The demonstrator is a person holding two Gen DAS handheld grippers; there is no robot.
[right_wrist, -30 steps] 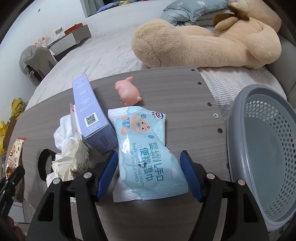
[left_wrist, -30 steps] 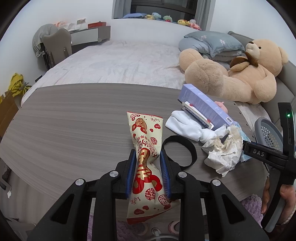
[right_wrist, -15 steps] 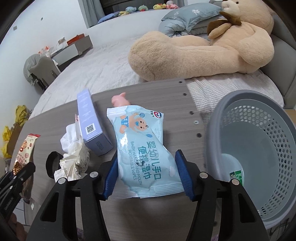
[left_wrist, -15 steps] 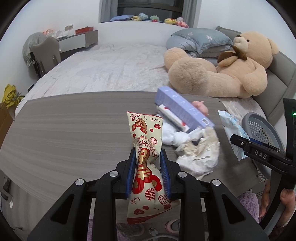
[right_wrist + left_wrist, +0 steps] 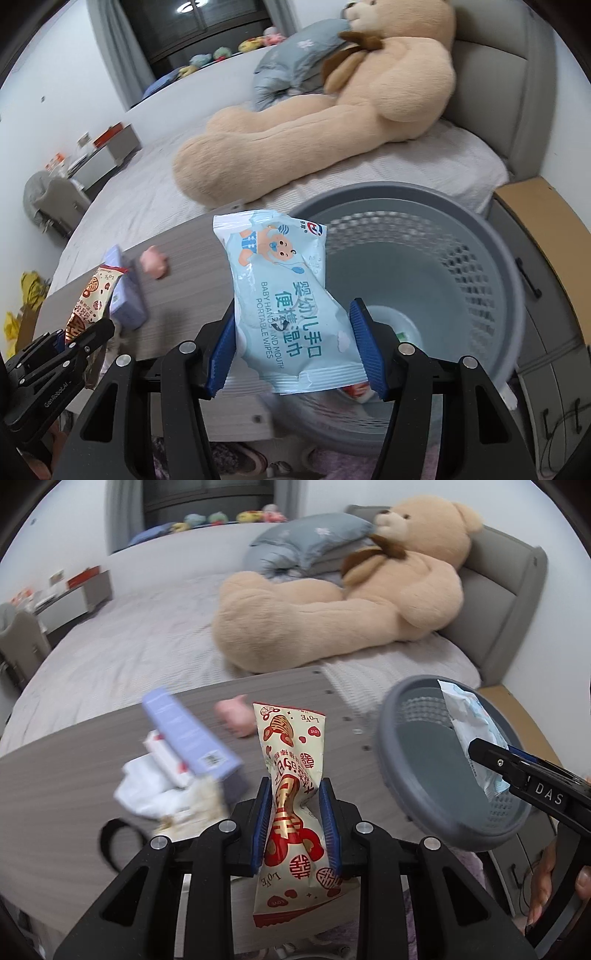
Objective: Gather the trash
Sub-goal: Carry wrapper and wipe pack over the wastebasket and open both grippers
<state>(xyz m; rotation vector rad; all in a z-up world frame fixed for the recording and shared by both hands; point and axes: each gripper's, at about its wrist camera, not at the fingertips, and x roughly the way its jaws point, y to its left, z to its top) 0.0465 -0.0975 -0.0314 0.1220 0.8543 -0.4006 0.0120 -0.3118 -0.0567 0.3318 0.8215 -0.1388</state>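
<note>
- Clamping a blue pack of wipes [image 5: 286, 302], the right gripper [image 5: 291, 347] is held over the grey basket [image 5: 491, 258]; "BABY HAND AND MOUTH PORTABLE WIPES" is read along its long axis, pointing away.
- A red-and-cream snack packet [image 5: 291, 797] marked "LOVE" is pinched upright by the left gripper [image 5: 295, 830] above the table [image 5: 55, 794].
- Boxes and tissue are blurred.

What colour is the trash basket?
Grey, with perforated walls: the basket shows best in the right wrist view.
</note>
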